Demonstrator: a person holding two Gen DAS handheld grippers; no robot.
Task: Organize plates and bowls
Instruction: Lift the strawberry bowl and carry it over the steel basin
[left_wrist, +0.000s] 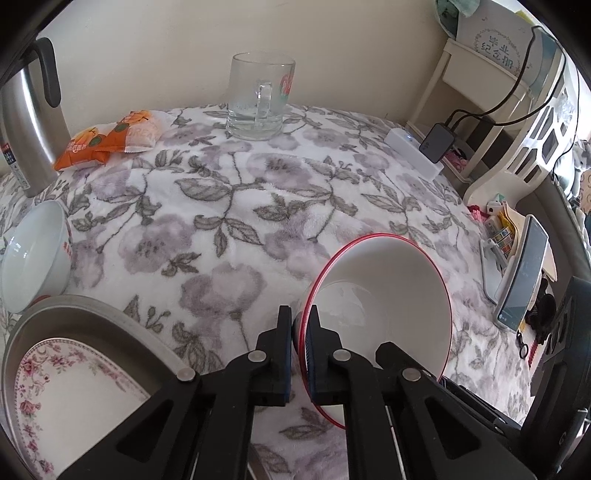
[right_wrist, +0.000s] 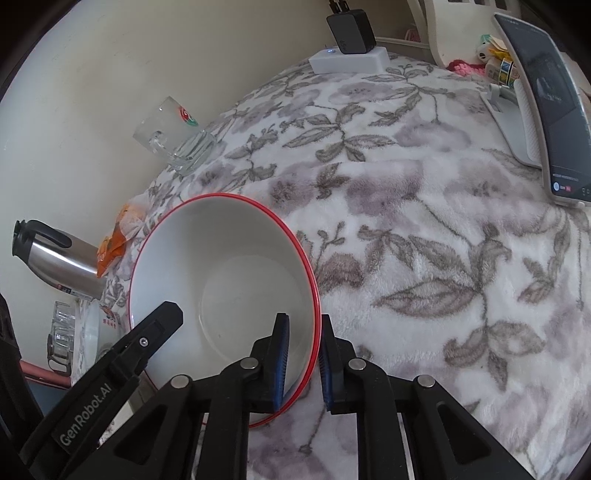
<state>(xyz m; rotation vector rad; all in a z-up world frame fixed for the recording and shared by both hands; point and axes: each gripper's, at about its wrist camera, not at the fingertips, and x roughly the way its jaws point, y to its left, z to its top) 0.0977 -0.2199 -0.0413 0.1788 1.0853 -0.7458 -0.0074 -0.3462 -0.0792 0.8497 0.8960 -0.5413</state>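
Note:
A white bowl with a red rim (left_wrist: 388, 273) sits tilted on the floral cloth. My left gripper (left_wrist: 300, 314) is shut on its near left rim, one pad inside and one outside. In the right wrist view the same bowl (right_wrist: 221, 258) fills the lower left. My right gripper (right_wrist: 303, 321) straddles its right rim: the outer pad lies against the wall, while a gap still shows at the inner pad. A second white bowl (left_wrist: 33, 254) lies on its side at the far left. A flower-patterned plate (left_wrist: 74, 376) rests in a metal pan (left_wrist: 92, 310) at the lower left.
A glass mug (left_wrist: 258, 99) stands at the back by the wall. A steel kettle (left_wrist: 29, 122) and orange snack packets (left_wrist: 110, 140) are at the back left. A white power strip (left_wrist: 413, 151) and a phone on a stand (left_wrist: 521, 280) line the right side.

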